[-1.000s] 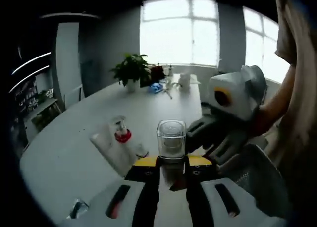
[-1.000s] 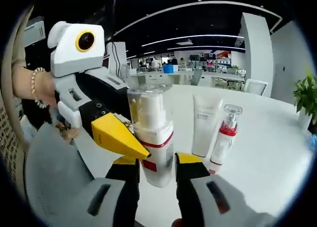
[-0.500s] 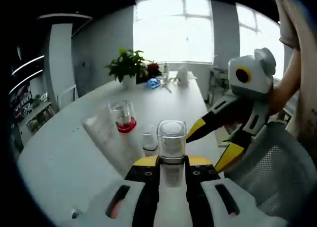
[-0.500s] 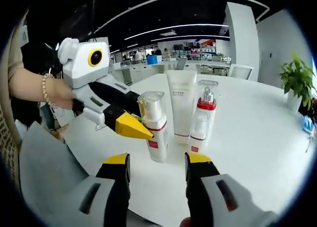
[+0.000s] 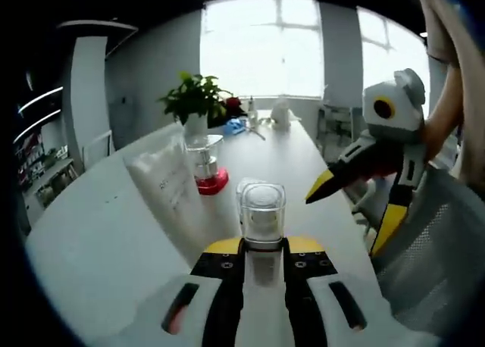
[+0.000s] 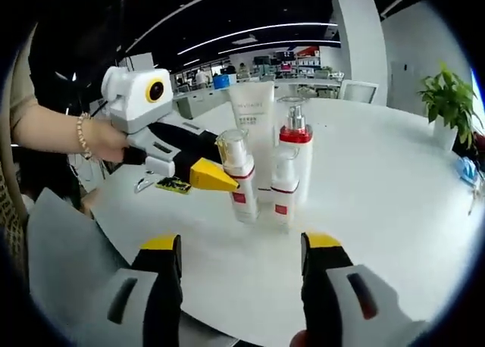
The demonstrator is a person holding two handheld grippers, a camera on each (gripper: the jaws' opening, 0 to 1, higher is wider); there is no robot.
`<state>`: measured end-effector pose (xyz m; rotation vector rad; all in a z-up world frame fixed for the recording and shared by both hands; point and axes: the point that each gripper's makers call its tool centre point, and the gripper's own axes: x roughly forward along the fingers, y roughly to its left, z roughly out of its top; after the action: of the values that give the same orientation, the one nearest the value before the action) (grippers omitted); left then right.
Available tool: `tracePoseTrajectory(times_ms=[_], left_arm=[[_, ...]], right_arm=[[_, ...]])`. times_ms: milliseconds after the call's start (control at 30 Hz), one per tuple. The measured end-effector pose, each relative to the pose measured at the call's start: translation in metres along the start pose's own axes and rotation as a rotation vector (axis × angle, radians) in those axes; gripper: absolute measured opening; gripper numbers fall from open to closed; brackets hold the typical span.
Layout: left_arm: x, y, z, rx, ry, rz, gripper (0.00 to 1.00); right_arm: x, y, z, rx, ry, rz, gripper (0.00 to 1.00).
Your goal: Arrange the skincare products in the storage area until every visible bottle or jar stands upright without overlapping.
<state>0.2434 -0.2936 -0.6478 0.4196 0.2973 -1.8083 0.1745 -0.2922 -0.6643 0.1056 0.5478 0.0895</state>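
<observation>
Room: bright office, big windows, a potted plant [image 5: 195,104] at the far end of a white surface [image 5: 83,241]
Left gripper view: left claw [image 5: 262,248] pinches a clear-capped pump bottle [image 5: 261,211] at the neck; white tube [image 5: 168,182] and red-collared bottle [image 5: 208,165] stand just beside it; right claw [image 5: 356,207] hangs to the right, spread
Right gripper view: right claw [image 6: 241,245] spread, holding nothing; the products [image 6: 265,161] stand upright, close together, mid-surface; left claw [image 6: 216,176] grips the front bottle
Handling: I judge the bottles light, smooth plastic, top-heavy and easily toppled; hold low on the body
Difference: only the right gripper view gives all the labels and bases
</observation>
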Motion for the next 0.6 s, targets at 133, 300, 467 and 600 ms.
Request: tracePoseTrajectory(times_ms=[133, 300, 467, 600], left_arm=[[0.006, 0.004, -0.004, -0.008, -0.002, -0.009, 0.15], [0.01, 0.004, -0.009, -0.01, 0.001, -0.017, 0.15], [0.013, 0.006, -0.01, -0.011, -0.004, -0.02, 0.16], [0.016, 0.007, -0.011, -0.018, -0.009, -0.021, 0.16]], right_arm=[[-0.002, -0.006, -0.005, 0.012, 0.011, -0.015, 0.65], [-0.005, -0.013, -0.011, 0.022, 0.026, -0.026, 0.66], [-0.007, -0.016, -0.017, 0.042, 0.037, -0.037, 0.67], [-0.008, -0.018, -0.021, 0.053, 0.043, -0.043, 0.68]])
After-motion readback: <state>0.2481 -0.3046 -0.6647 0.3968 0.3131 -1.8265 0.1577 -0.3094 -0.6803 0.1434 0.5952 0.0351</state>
